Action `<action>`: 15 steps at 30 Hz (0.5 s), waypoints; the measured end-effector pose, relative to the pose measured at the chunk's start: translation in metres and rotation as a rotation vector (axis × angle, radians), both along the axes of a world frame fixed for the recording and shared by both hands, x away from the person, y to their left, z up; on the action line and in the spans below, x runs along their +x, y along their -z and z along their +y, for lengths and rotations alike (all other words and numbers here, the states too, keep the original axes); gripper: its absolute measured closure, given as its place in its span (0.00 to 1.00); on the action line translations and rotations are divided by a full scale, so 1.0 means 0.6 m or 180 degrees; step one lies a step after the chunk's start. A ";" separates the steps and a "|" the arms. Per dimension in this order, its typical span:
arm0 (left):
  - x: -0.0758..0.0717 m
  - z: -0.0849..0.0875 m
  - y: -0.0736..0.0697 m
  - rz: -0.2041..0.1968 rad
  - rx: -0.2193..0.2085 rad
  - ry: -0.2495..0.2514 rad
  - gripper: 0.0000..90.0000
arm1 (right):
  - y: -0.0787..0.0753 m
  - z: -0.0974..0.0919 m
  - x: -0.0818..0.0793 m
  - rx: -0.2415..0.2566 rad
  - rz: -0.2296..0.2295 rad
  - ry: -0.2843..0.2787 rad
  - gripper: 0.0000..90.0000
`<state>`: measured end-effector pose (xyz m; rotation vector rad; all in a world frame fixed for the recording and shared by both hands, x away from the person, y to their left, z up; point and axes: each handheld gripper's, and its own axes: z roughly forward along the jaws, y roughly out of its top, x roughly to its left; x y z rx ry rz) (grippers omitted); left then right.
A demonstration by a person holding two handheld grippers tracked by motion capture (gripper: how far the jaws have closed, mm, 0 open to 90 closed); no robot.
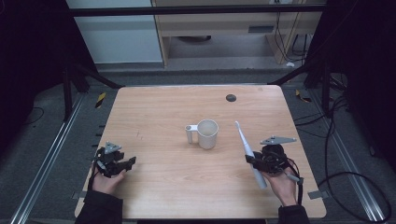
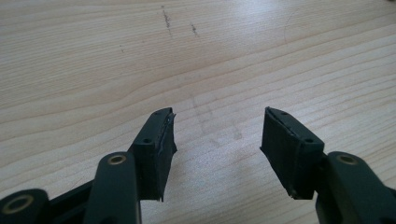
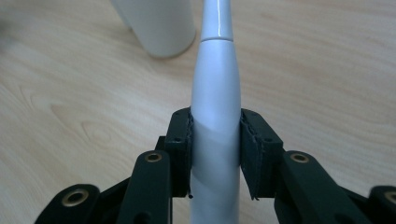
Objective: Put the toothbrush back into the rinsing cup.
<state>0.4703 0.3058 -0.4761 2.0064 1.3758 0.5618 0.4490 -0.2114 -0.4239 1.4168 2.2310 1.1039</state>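
Observation:
A white electric toothbrush (image 1: 247, 151) is held above the wooden table (image 1: 163, 112) at the right, its thin head pointing away and up. My right gripper (image 1: 254, 161) is shut on its handle (image 3: 215, 116), with both black pads pressed against the sides. A white mug (image 1: 207, 133) with its handle to the left stands at the table's middle; its base (image 3: 161, 28) appears just beyond the toothbrush in the right gripper view. My left gripper (image 1: 128, 162) rests low at the table's left, its jaws open over bare wood (image 2: 217, 135) with nothing between them.
A small dark round disc (image 1: 230, 97) lies near the far edge of the table. Dark floor, metal rails and cables surround the table. A few faint pen marks (image 2: 166, 18) show on the wood ahead of the left gripper.

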 end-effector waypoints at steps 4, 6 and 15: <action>0.000 0.001 0.000 -0.0005 0.0005 0.0000 0.48 | -0.007 -0.004 0.003 0.0196 -0.0214 0.0076 0.74; 0.000 0.001 -0.001 -0.0008 0.0004 0.0001 0.48 | -0.011 -0.005 0.005 0.0269 -0.0304 0.0092 0.74; -0.001 0.000 0.000 -0.0024 -0.0007 -0.0012 0.48 | -0.040 0.003 0.013 0.0575 -0.0768 0.0202 0.74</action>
